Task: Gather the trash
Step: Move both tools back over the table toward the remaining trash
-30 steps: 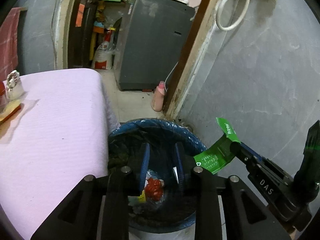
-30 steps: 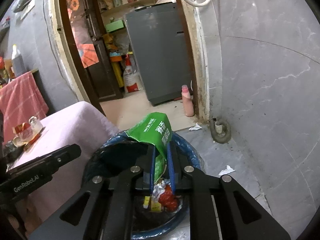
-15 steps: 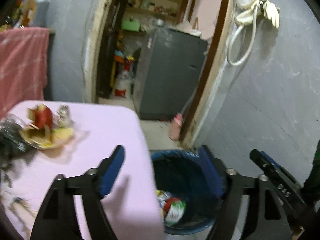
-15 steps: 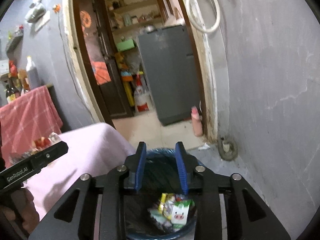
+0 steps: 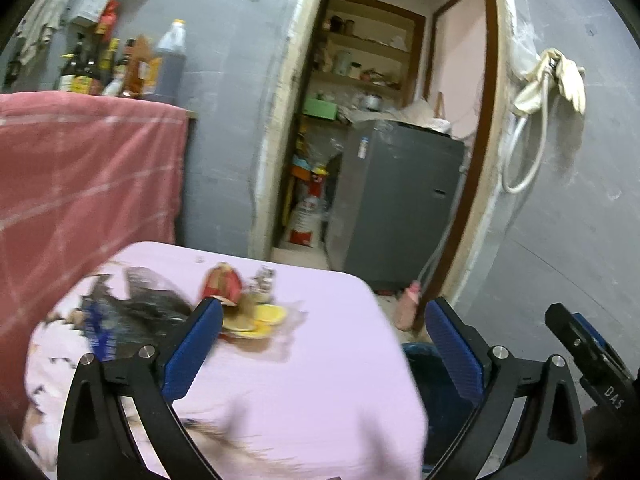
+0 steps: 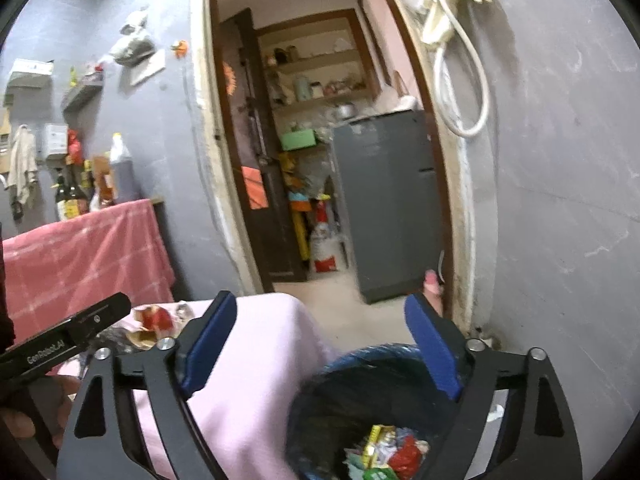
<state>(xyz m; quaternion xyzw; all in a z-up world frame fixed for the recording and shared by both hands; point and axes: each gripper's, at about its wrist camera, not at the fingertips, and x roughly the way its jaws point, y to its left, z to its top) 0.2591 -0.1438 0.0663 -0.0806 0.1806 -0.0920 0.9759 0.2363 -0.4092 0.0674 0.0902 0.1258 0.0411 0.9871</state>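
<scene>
Both grippers' jaws are opening, nothing between them: left gripper over the table, right gripper above the bin. Dropped wrappers lie in the bin; more trash sits on the table, left of the bin. Risk: a hasty, blurred reach could scatter that pile or snag the cloth

Bin on floor right of surface; wrappers in bin; scraps on surface; doorway behind.
</scene>
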